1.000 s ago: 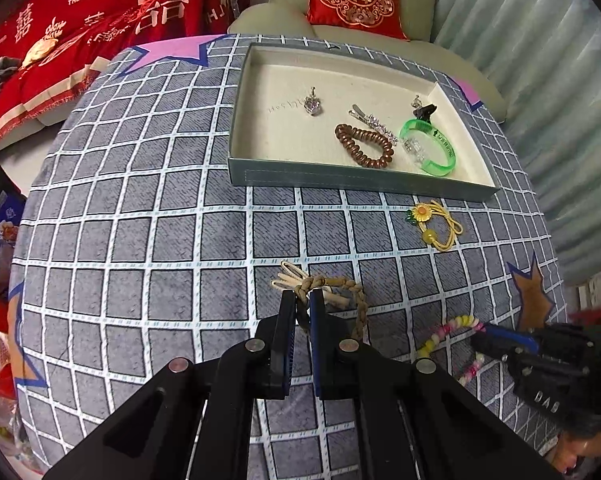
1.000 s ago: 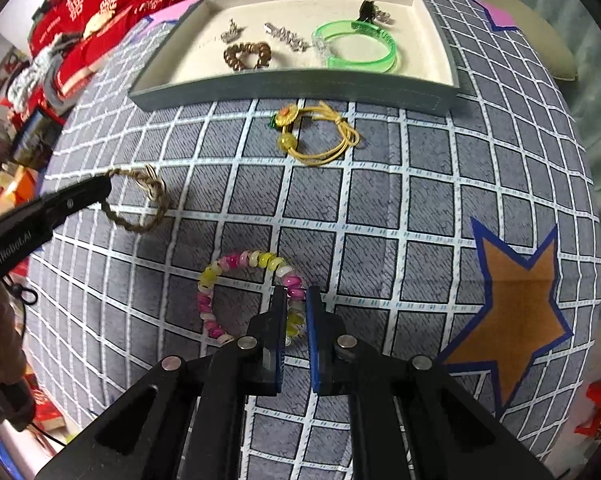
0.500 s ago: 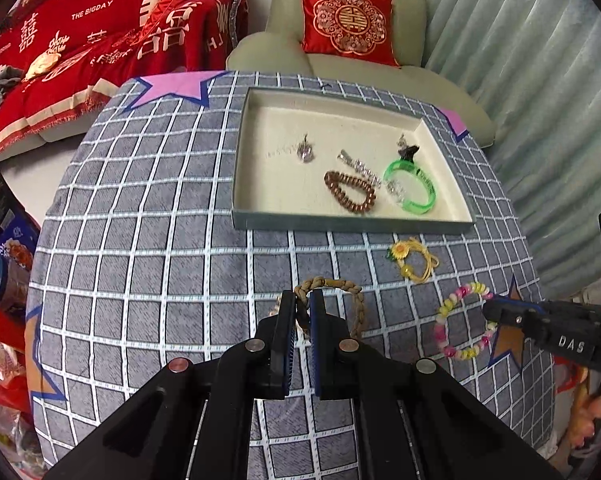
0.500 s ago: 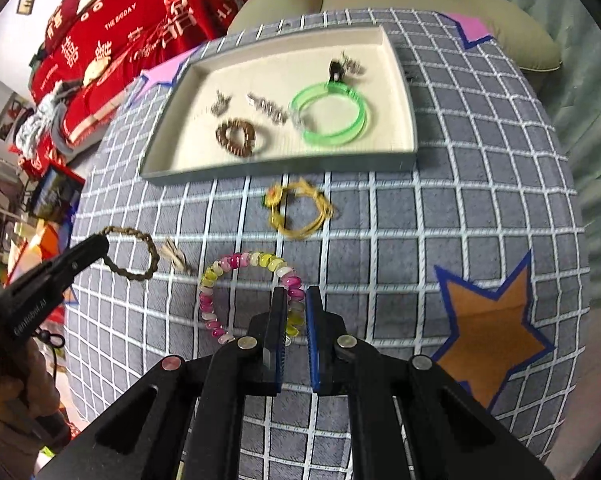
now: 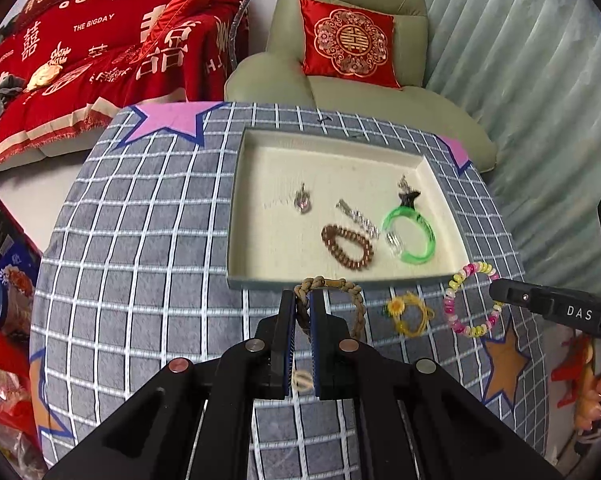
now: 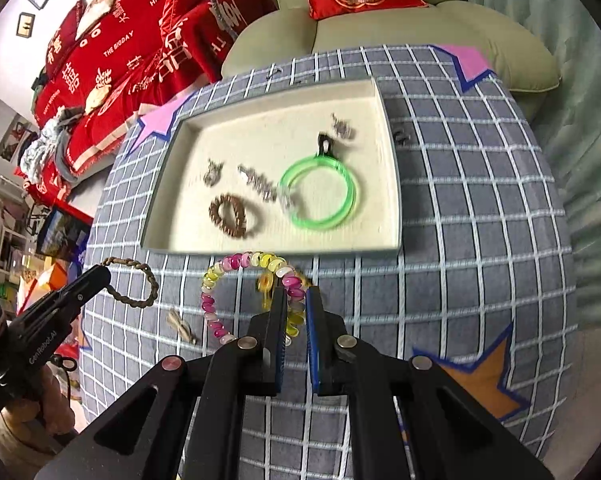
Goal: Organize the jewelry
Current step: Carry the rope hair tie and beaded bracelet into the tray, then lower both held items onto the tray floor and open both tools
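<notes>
My left gripper (image 5: 302, 300) is shut on a braided tan rope bracelet (image 5: 340, 288), held up above the checked cloth just in front of the tray (image 5: 340, 280). My right gripper (image 6: 296, 294) is shut on a pink, yellow and white bead bracelet (image 6: 236, 264), also lifted near the tray's front wall (image 6: 268, 249). The cream-lined tray holds a green bangle (image 5: 410, 236), a brown bead bracelet (image 5: 346, 246), a silver chain (image 5: 358, 218) and a small pendant (image 5: 303, 202). A yellow cord bracelet with a flower (image 5: 406, 314) lies on the cloth before the tray.
The table is covered by a grey checked cloth (image 5: 140, 260) with star patches. Behind it stand a pale green armchair (image 5: 356, 92) with a red cushion and a sofa under a red throw (image 5: 92, 52). Boxes and bags crowd the floor at left (image 5: 0, 280).
Both grippers have risen off the cloth and moved toward the tray, each carrying its bracelet. The rope bracelet and the bead bracelet now hang clear of the table.
</notes>
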`<action>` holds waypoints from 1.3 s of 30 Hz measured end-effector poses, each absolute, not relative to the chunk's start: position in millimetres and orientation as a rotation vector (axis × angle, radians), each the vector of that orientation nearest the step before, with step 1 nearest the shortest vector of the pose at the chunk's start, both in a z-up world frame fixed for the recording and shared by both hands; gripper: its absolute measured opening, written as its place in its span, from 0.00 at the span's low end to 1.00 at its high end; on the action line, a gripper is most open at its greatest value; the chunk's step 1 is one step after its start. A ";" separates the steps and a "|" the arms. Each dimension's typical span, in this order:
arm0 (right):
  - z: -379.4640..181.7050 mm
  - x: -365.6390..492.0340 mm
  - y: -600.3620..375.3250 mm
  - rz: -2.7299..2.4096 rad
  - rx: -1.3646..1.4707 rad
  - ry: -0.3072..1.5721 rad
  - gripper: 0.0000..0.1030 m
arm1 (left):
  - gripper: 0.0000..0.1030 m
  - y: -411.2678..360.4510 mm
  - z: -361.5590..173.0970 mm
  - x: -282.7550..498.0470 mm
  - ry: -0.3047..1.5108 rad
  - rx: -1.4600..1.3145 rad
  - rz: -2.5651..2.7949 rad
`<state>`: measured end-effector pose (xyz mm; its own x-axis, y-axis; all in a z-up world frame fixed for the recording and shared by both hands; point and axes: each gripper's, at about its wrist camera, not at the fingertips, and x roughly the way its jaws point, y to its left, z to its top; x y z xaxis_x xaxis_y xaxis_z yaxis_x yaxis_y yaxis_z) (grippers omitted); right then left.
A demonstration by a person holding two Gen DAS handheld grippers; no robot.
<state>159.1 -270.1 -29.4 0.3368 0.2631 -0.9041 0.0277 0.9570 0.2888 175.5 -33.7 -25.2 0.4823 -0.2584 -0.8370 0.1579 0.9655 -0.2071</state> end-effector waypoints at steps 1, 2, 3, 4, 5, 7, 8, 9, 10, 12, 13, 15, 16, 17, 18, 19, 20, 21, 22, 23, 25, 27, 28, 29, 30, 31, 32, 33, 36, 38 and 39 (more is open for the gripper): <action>-28.9 164.8 -270.9 0.156 0.276 1.219 0.10 | 0.16 -34.4 -24.8 178.3 1.035 -0.108 -0.251; -28.9 168.6 -271.2 0.158 0.279 1.217 0.10 | 0.16 -35.1 -24.5 182.1 1.034 -0.112 -0.247; -29.0 174.0 -271.4 0.160 0.280 1.215 0.10 | 0.16 -35.6 -24.5 186.1 1.032 -0.116 -0.243; -29.3 179.8 -271.5 0.161 0.279 1.214 0.10 | 0.16 -36.3 -24.7 191.1 1.030 -0.121 -0.239; -29.6 184.6 -271.8 0.162 0.278 1.213 0.10 | 0.16 -37.1 -24.9 196.3 1.029 -0.126 -0.235; -29.9 197.1 -272.0 0.164 0.279 1.207 0.10 | 0.16 -38.8 -25.6 204.4 1.026 -0.131 -0.232; -29.9 201.3 -272.1 0.163 0.280 1.204 0.10 | 0.16 -40.1 -25.8 208.5 1.024 -0.130 -0.229; -30.3 207.3 -272.1 0.164 0.283 1.200 0.10 | 0.16 -41.6 -26.4 212.6 1.022 -0.127 -0.228; -30.9 213.1 -272.0 0.165 0.288 1.198 0.10 | 0.16 -43.2 -27.4 216.7 1.021 -0.122 -0.226; -32.8 221.6 -271.8 0.166 0.294 1.196 0.10 | 0.16 -45.8 -29.8 223.6 1.023 -0.120 -0.220; -33.9 226.6 -271.5 0.167 0.295 1.196 0.10 | 0.16 -46.9 -31.6 227.5 1.026 -0.120 -0.217; -36.3 237.3 -269.8 0.169 0.290 1.195 0.10 | 0.16 -48.9 -35.0 234.4 1.030 -0.117 -0.209; -37.9 243.5 -268.2 0.170 0.283 1.194 0.10 | 0.16 -49.8 -36.2 236.8 1.032 -0.115 -0.206; -38.9 247.2 -267.6 0.172 0.280 1.193 0.10 | 0.16 -50.7 -37.8 239.7 1.034 -0.112 -0.203; -40.2 251.8 -266.3 0.173 0.275 1.194 0.10 | 0.16 -51.8 -40.1 243.7 1.036 -0.105 -0.196; -41.9 257.2 -264.4 0.176 0.270 1.193 0.10 | 0.16 -52.8 -41.6 246.4 1.037 -0.099 -0.191; -43.1 260.5 -263.1 0.178 0.267 1.192 0.10 | 0.16 -53.6 -43.5 249.4 1.039 -0.094 -0.185; -44.6 265.4 -261.1 0.181 0.260 1.191 0.10 | 0.16 -54.2 -45.5 252.4 1.041 -0.090 -0.179; -46.3 270.0 -259.2 0.183 0.254 1.191 0.10 | 0.16 -54.4 -47.3 254.3 1.044 -0.090 -0.175; -47.8 273.3 -258.4 0.184 0.253 1.191 0.10 | 0.16 -54.6 -49.8 257.5 1.049 -0.091 -0.169; -50.9 281.0 -256.2 0.184 0.248 1.193 0.10 | 0.16 -55.2 -54.8 263.2 1.059 -0.094 -0.160; -54.8 288.9 -254.5 0.184 0.244 1.194 0.10 | 0.16 -56.8 -59.6 267.4 1.067 -0.089 -0.152; -56.6 292.7 -253.8 0.183 0.240 1.195 0.10 | 0.16 -57.9 -62.2 269.7 1.070 -0.082 -0.149; -59.2 296.7 -253.1 0.181 0.236 1.197 0.10 | 0.16 -58.8 -64.8 271.9 1.075 -0.075 -0.144; -61.5 300.0 -252.5 0.179 0.233 1.199 0.10 | 0.16 -59.8 -67.2 273.5 1.079 -0.068 -0.140; -64.1 303.1 -251.9 0.177 0.230 1.201 0.10 | 0.16 -60.7 -69.8 275.1 1.085 -0.062 -0.137; -66.2 305.0 -252.2 0.177 0.228 1.204 0.10 | 0.16 -61.3 -72.4 276.6 1.091 -0.058 -0.134; -68.6 307.8 -252.0 0.178 0.224 1.208 0.10 | 0.16 -61.5 -74.3 277.9 1.095 -0.056 -0.131; -76.5 314.3 -249.6 0.179 0.206 1.220 0.10 | 0.16 -62.6 -81.1 281.9 1.110 -0.044 -0.120; -82.0 317.4 -248.0 0.179 0.196 1.228 0.10 | 0.16 -63.7 -84.6 283.5 1.117 -0.036 -0.114; -84.9 319.0 -247.2 0.180 0.192 1.234 0.10 | 0.16 -64.2 -86.4 284.3 1.120 -0.031 -0.109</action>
